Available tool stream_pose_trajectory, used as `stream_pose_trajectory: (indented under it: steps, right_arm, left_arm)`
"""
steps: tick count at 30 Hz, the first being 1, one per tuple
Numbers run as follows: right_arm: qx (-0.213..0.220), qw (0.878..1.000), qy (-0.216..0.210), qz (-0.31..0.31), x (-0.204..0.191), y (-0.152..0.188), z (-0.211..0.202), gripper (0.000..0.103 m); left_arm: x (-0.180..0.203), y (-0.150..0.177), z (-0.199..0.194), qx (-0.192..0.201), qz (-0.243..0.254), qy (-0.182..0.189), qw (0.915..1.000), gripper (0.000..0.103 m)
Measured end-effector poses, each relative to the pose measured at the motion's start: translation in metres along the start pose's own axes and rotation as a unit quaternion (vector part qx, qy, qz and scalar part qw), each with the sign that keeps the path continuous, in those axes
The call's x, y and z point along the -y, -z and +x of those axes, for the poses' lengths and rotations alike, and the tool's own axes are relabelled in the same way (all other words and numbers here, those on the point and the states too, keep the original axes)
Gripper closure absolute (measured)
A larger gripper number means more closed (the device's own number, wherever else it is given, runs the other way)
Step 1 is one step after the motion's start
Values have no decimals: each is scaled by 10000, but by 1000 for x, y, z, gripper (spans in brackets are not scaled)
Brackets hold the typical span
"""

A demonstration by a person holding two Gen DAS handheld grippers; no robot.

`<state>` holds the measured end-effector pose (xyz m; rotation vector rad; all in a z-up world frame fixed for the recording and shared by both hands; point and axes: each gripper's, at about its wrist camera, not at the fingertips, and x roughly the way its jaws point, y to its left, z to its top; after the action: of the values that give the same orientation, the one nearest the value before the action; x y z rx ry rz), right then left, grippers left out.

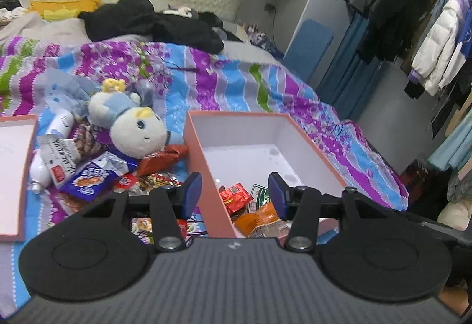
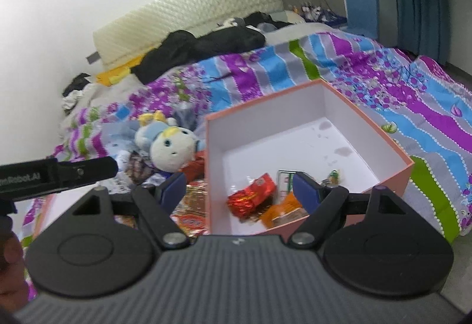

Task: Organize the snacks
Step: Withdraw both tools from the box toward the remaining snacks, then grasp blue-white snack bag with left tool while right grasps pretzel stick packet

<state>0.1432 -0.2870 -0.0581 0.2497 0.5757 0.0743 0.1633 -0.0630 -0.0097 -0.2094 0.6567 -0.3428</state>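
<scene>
Left hand-held gripper (image 1: 235, 191) parted, empty | pink box (image 1: 206, 164) holds snacks (image 1: 236, 195)

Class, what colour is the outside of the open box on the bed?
Salmon pink outside, white inside; the box shows best in the right wrist view.

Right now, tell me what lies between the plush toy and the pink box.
A red snack packet lies on the quilt between the plush toy and the pink box, clearest in the left wrist view.
</scene>
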Motion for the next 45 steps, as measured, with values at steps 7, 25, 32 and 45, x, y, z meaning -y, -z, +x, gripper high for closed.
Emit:
stream_pose_trajectory:
  steps: [7,25,32,45]
  right_arm:
    - [119,9995,-217,-213,-23,20,-31,22]
    - [-202,9933,-751,-860,-65,89,-53,22]
    - [-444,9877,-815,-1261,-84,106,-45,22]
    - [-814,9808,-662,-1645,-104,117,-9,23]
  left_arm:
    - [-9,25,-51,239,36,-161,9996,47]
    - [-51,98,-113,333,-281,-810,9958,37]
    - [-68,117,-105,159,-482,-943,9942,33]
    - [-104,123,-68,-213,-592,-1176,9911,32]
